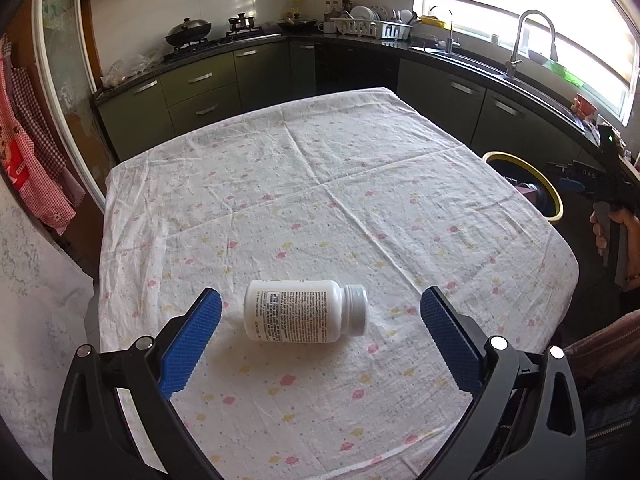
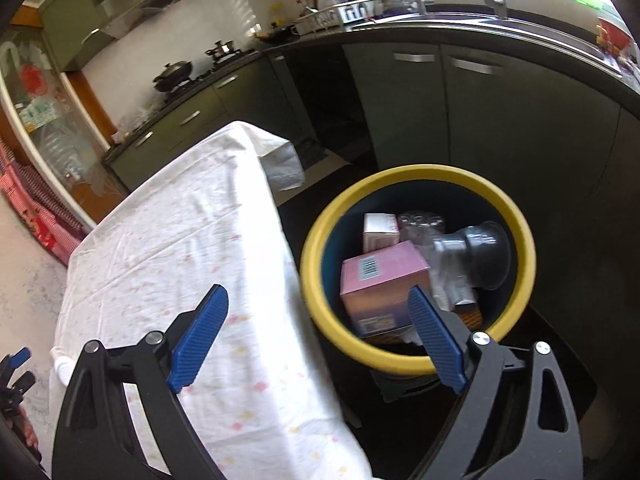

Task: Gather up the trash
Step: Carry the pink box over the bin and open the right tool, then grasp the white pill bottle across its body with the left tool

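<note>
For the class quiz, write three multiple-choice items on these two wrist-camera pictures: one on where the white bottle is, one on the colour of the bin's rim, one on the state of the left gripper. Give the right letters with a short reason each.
1. Where is the white bottle?
A. Inside the bin
B. Lying on its side on the table
C. Standing by the sink

2. What colour is the rim of the bin?
A. Yellow
B. Red
C. White

3. What state is the left gripper in?
A. Shut on the bottle
B. Shut on nothing
C. Open, with the bottle between its fingers, untouched

Key: 1 B, the bottle lies flat on the flowered cloth. 2 A, a yellow ring tops the dark bin, which holds pink boxes. 3 C, both blue pads stand clear of the bottle.
</note>
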{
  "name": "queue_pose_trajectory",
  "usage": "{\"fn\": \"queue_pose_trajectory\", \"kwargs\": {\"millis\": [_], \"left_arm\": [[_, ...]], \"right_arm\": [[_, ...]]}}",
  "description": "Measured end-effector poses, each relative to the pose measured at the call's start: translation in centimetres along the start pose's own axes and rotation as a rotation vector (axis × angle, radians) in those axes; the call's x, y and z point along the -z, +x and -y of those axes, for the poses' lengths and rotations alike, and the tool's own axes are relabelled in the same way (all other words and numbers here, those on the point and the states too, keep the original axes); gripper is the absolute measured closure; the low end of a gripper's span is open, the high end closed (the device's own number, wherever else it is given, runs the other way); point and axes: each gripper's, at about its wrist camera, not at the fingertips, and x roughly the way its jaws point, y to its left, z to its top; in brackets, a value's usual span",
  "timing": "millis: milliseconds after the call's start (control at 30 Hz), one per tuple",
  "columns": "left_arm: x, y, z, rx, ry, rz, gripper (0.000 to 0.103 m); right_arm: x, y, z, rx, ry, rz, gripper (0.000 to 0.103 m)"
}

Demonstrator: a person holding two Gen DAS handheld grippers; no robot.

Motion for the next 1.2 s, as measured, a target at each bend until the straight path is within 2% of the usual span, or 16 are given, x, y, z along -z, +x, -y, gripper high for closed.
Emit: {"fn": "queue_pose_trajectory", "kwargs": {"millis": [233, 467, 867, 933, 1000, 1200], "left_arm": [[0.6, 3.8, -0.5, 0.016, 0.056, -0.071, 0.005], [0.9, 7.0, -1.1, -0.012, 0.081, -0.120, 0.005], [0.6, 7.7, -1.4, 0.036, 0.008, -0.108, 0.005], [0.7, 7.8, -1.2, 0.027, 0.018, -0.109, 0.008], [0.8, 8.0, -1.1, 0.023, 0.022, -0.114, 0.019], [0.9, 7.3, -0.8, 0.022, 0.025, -0.105, 0.020]], "right_arm": [[0.5, -0.9, -3.7, -0.058, -0.083, 0.008, 0.016], [1.1, -0.5, -5.1, -0.079, -0.115, -0.018, 0.016], [1.4, 0.5, -5.7, -0.101, -0.124, -0.050, 0.016], [1.4, 0.5, -5.7, -0.104, -0.123, -0.049, 0.016], [1.4, 0.4, -5.7, -0.106, -0.124, -0.047, 0.016], [1.4, 0.1, -6.0, -0.111, -0.132, -0.046, 0.016]]}}
